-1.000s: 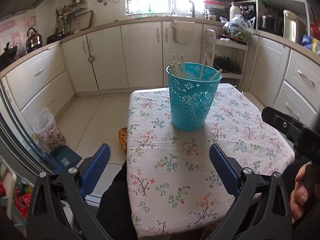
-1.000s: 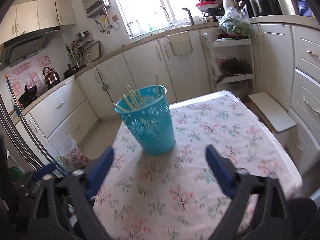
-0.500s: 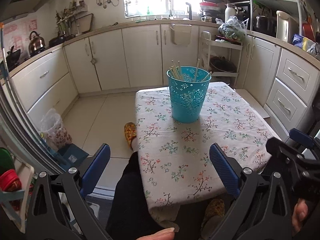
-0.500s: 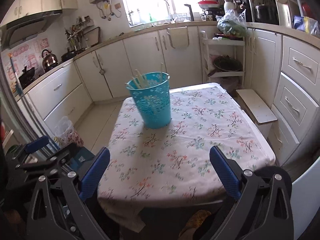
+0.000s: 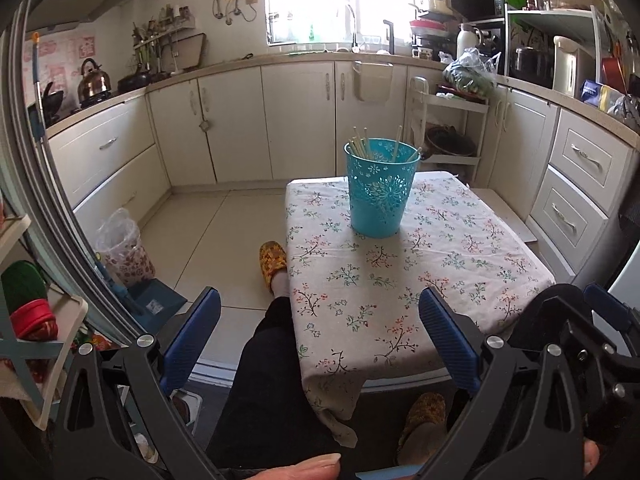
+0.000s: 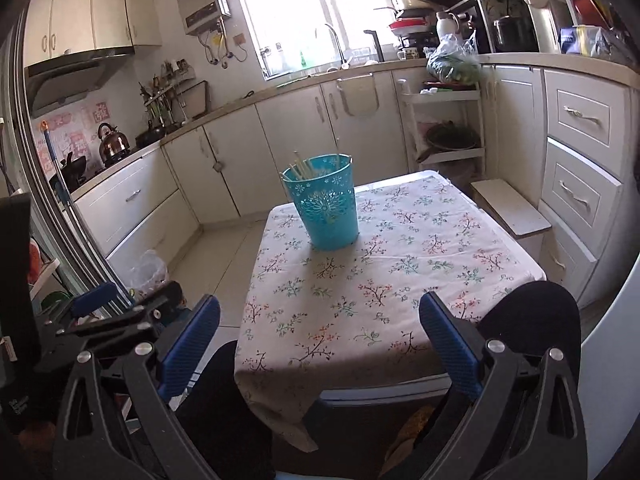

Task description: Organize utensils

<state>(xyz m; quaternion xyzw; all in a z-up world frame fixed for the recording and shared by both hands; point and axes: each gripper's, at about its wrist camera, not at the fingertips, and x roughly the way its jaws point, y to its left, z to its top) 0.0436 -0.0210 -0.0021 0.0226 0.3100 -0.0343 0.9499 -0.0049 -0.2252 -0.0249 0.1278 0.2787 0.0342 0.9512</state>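
Observation:
A turquoise perforated bucket (image 5: pixel 378 190) (image 6: pixel 325 204) stands upright on the far part of a small table covered by a floral cloth (image 5: pixel 404 280) (image 6: pixel 384 280). Several wooden chopsticks (image 5: pixel 362 145) (image 6: pixel 304 168) stick up out of it. My left gripper (image 5: pixel 320 340) hovers open near the table's front left corner, well short of the bucket, with nothing between its blue pads. My right gripper (image 6: pixel 320 344) is also open and empty, held back over the table's near edge. The left gripper (image 6: pixel 120 312) shows at the left of the right wrist view.
A person's dark-clad legs (image 5: pixel 264 380) and yellow slippers (image 5: pixel 273 258) are at the table's left and under its front edge. White cabinets (image 5: pixel 300 116) ring the room. A plastic-lined bin (image 5: pixel 124 246) stands on the floor at left. A low white stool (image 6: pixel 510 208) sits right of the table.
Both grippers have pulled back and away from the table, so the bucket looks smaller and farther. Both stayed open and empty.

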